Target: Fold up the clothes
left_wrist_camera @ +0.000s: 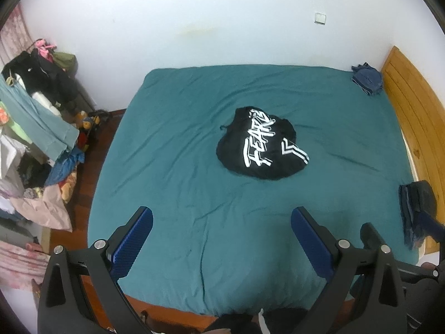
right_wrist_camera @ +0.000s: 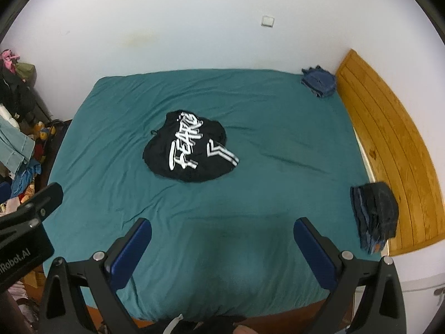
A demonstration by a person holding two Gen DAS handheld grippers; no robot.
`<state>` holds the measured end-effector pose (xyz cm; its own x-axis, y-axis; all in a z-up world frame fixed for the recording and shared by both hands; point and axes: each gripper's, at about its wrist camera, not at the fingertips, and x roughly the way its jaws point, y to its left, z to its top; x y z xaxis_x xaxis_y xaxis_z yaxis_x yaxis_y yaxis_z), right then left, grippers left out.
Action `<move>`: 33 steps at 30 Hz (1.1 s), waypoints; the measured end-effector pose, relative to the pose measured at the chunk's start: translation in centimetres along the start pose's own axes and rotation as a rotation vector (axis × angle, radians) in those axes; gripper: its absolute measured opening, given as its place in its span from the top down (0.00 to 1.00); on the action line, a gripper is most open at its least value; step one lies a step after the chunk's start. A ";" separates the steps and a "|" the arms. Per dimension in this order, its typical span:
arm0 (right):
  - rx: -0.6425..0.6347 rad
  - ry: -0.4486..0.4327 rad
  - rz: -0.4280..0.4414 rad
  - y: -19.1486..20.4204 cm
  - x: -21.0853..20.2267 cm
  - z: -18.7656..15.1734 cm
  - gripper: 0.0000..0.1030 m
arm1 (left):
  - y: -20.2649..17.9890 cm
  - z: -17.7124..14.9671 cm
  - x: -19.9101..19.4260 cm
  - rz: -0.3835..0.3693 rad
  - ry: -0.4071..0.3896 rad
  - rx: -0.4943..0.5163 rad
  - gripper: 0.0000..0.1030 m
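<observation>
We hold both grippers above the near edge of the bed (left_wrist_camera: 172, 167), side by side and pointing across it toward the far wall. Our left gripper (left_wrist_camera: 222, 236) has its blue-padded fingers (left_wrist_camera: 133, 246) spread wide with nothing between them; only the teal sheet shows in the gap. Our right gripper (right_wrist_camera: 222, 246) is the same, fingers (right_wrist_camera: 314, 256) wide apart and touching nothing. In the right wrist view, the left gripper's black body juts in at the left edge.

The black garment (left_wrist_camera: 261, 144) with white lettering and white chevron stripes lies bunched in a rounded heap near the middle of the bed, well apart from both grippers. A folded pile of dark clothes (right_wrist_camera: 374, 217) sits at the right edge of the bed beside the wooden headboard (right_wrist_camera: 389, 150), and a blue denim bundle (right_wrist_camera: 318, 82) rests in the far right corner. The sheet is lightly wrinkled. To the left of the bed, a cluttered heap of clothes and toys (left_wrist_camera: 41, 128) stands against the white wall (left_wrist_camera: 194, 14), which carries a light switch (left_wrist_camera: 319, 18).
</observation>
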<state>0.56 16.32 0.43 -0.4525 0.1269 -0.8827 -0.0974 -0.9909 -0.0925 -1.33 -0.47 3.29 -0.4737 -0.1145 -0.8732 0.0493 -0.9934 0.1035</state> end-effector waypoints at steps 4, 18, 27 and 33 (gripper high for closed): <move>0.003 0.008 -0.002 0.0 1.2 1.7 0.00 | -0.4 1.6 0.9 0.017 0.000 0.009 0.03; -0.040 0.096 -0.032 1.6 12.9 4.2 0.00 | -2.2 3.8 14.3 -0.006 0.155 -0.038 0.03; -0.106 0.018 0.023 0.0 23.8 3.3 0.00 | -5.8 1.4 25.3 0.166 0.011 0.083 0.03; -0.334 -0.146 -0.118 -2.0 31.9 -0.2 0.00 | -16.2 -8.8 37.9 0.611 -0.405 0.821 0.02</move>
<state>-13.56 22.34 -27.65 -0.5792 0.2222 -0.7843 0.1266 -0.9259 -0.3558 -12.37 11.27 -35.69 -0.8294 -0.4258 -0.3616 -0.1551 -0.4463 0.8813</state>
